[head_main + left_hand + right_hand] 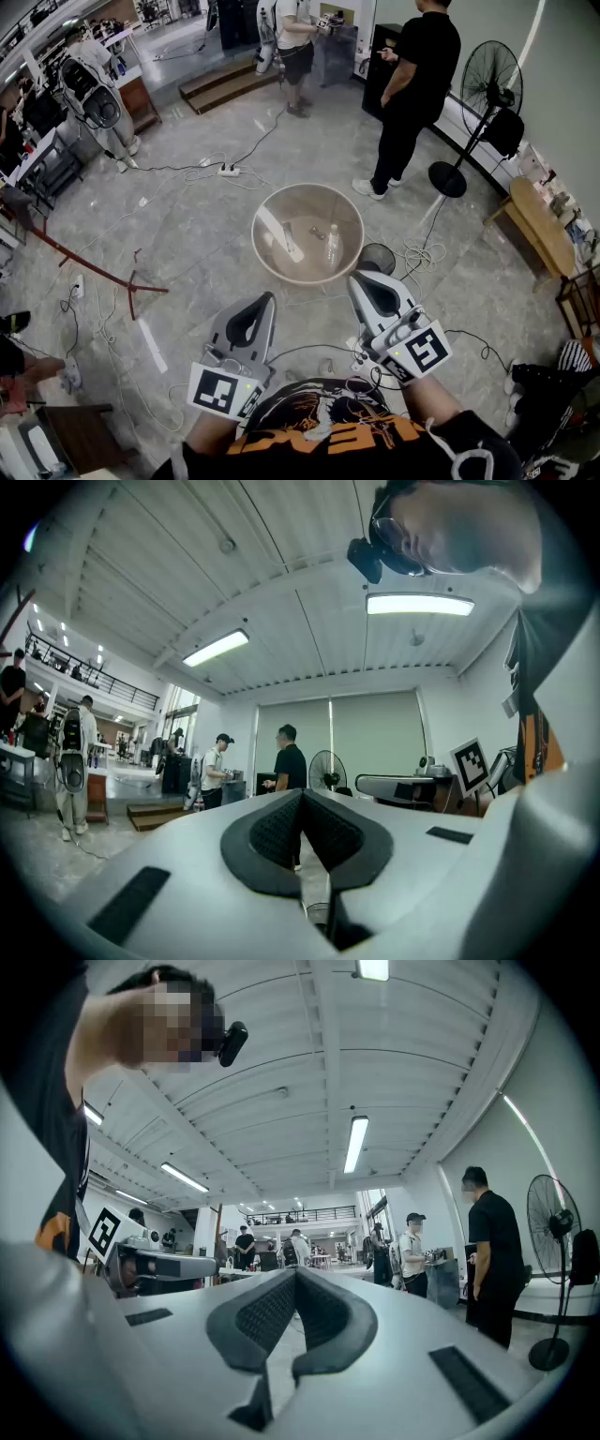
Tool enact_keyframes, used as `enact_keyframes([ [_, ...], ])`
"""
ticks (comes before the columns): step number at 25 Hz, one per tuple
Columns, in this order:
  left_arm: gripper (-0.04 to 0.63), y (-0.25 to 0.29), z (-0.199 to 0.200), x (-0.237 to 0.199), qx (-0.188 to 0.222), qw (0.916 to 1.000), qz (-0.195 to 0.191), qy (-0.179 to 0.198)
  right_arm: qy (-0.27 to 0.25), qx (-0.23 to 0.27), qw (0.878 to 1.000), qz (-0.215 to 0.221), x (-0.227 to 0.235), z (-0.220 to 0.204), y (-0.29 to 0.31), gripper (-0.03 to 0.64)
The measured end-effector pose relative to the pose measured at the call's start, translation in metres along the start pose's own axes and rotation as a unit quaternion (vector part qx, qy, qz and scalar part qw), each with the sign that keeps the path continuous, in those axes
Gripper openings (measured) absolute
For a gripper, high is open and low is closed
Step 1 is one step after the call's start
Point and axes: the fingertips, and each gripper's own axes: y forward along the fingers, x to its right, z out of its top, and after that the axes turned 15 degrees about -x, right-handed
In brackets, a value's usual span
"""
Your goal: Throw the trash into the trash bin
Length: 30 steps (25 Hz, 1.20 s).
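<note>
A round beige table (272,211) stands on the floor in front of me in the head view. On it lie a clear plastic bottle (333,246) and a white strip-like piece of trash (287,240). A dark mesh trash bin (378,257) sits on the floor by the table's near right edge. My left gripper (266,300) is held level short of the table, shut with nothing in it. My right gripper (357,279) hovers just left of the bin, also shut and holding nothing. In the gripper views the left gripper (302,796) and the right gripper (295,1271) each show pads meeting at the tip.
A person in black (412,84) stands beyond the table, another person (296,47) farther back. A standing fan (489,82) and a wooden bench (539,225) are at the right. Cables and a power strip (225,171) cross the floor; a red stand's legs (131,281) lie to the left.
</note>
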Motion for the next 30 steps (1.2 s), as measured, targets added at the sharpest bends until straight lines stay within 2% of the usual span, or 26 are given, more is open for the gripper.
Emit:
enact_keyframes([
  [10, 0.023, 0.018, 0.004, 0.014, -0.006, 0.9999, 0.009, 0.005, -0.011, -0.007, 1.000, 0.015, 0.019, -0.007, -0.007, 0.014],
  [17, 0.023, 0.037, 0.012, 0.034, -0.010, 0.9997, 0.018, 0.008, 0.004, 0.008, 0.999, 0.040, 0.040, -0.002, -0.021, 0.014],
  [20, 0.023, 0.050, 0.009, 0.038, -0.012, 0.9996, 0.026, 0.005, -0.006, 0.009, 0.999, 0.038, 0.051, -0.006, -0.022, 0.014],
  [25, 0.023, 0.076, 0.003, 0.025, -0.024, 0.9994, 0.023, -0.013, -0.011, -0.007, 0.999, 0.035, 0.075, -0.018, -0.007, 0.014],
  [30, 0.023, 0.113, -0.006, -0.005, -0.039, 0.9986, 0.017, -0.032, 0.007, -0.039, 0.999, 0.024, 0.108, -0.034, 0.024, 0.014],
])
